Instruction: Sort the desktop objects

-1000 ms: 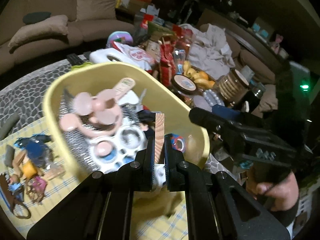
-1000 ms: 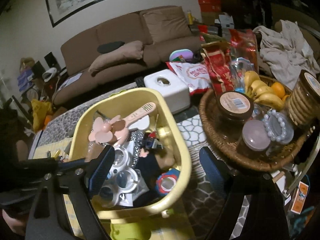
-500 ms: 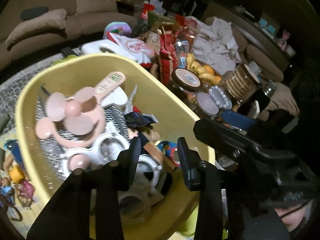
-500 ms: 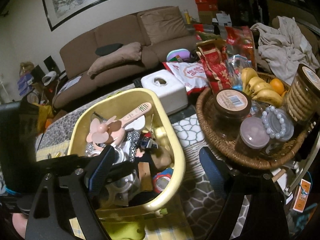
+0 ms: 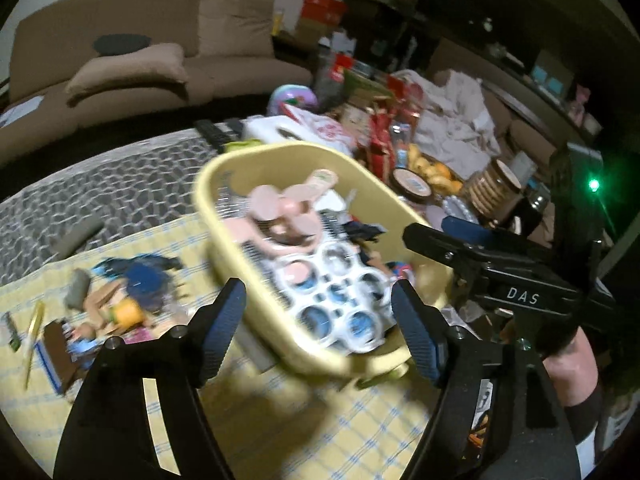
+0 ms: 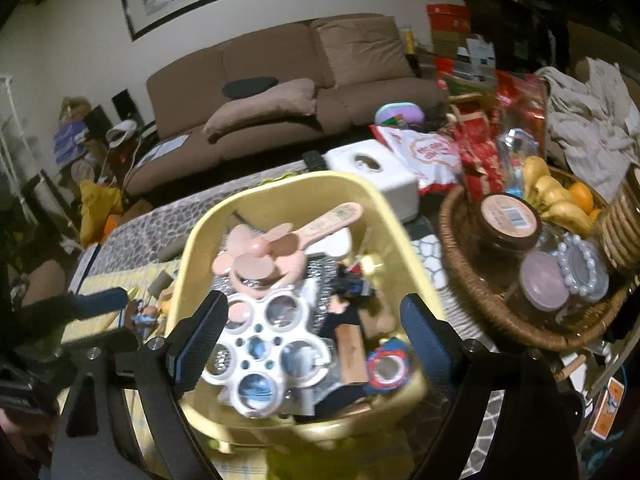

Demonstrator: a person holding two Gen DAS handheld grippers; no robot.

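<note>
Yellow-checked cloth (image 5: 304, 432) lying under left gripper (image 5: 320, 328), jaws opening, gripping nothing, framing yellow tub (image 5: 224, 216); scattered figurines (image 5: 132, 292) sitting left of them. Right gripper (image 6: 312, 332) opening wide, empty, straddling tub (image 6: 400, 240) holding pink fan (image 6: 272, 256), white palette (image 6: 268, 352), wooden block (image 6: 352, 352).

The basket (image 6: 416, 264) stood on the desk (image 6: 132, 228), the fan (image 6: 260, 260) and the tray (image 6: 264, 340) inside it. A wicker basket (image 6: 456, 264) lay at its three o'clock, a tissue box (image 6: 384, 172) at twelve, a figurine (image 5: 132, 288) on the cloth (image 5: 300, 420) at nine
</note>
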